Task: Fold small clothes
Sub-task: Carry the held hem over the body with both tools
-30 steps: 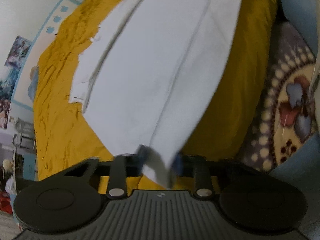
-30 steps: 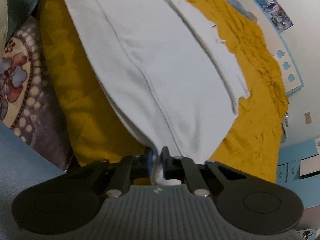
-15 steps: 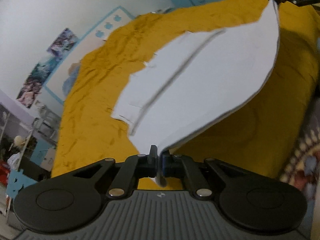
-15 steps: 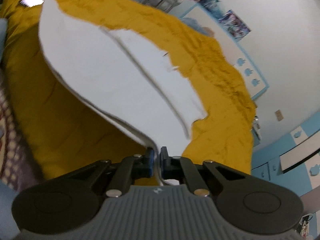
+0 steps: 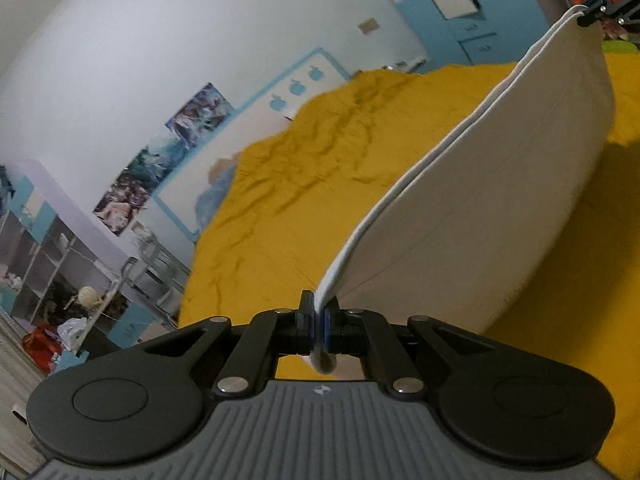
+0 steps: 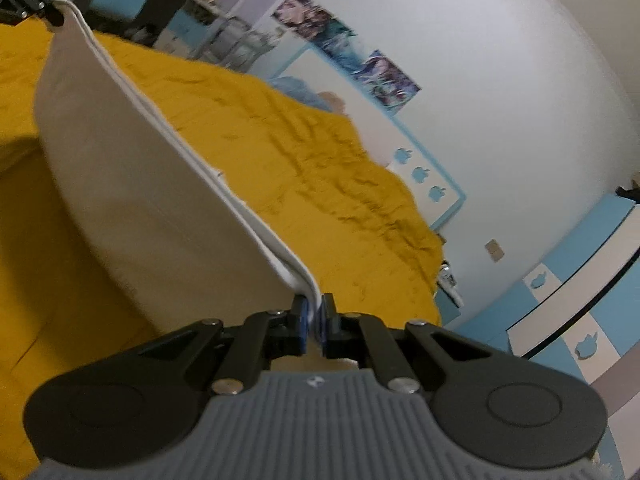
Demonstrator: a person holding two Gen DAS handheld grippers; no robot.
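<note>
A white garment (image 5: pixel 488 208) hangs stretched in the air between the two grippers, above a bed with a mustard-yellow cover (image 5: pixel 280 208). My left gripper (image 5: pixel 319 320) is shut on one corner of its doubled edge. My right gripper (image 6: pixel 314 320) is shut on the other corner of the white garment (image 6: pixel 132 200). Each wrist view shows the other gripper at the far end of the taut edge: the right gripper (image 5: pixel 592 12) at top right, the left gripper (image 6: pixel 42 8) at top left. The cloth sags below the edge and its lower part is hidden.
The yellow bed cover (image 6: pixel 320 168) is wrinkled toward the far side, where a white wall carries posters (image 5: pixel 160 160) and a blue-framed panel. Metal shelving (image 5: pixel 60 264) with clutter stands beyond the bed's left end. Blue and white cabinets (image 6: pixel 580 300) stand to the right.
Both grippers rose and tilted up, lifting the white garment off the bed. It lay spread flat on the cover a second ago; now it hangs taut between them.
</note>
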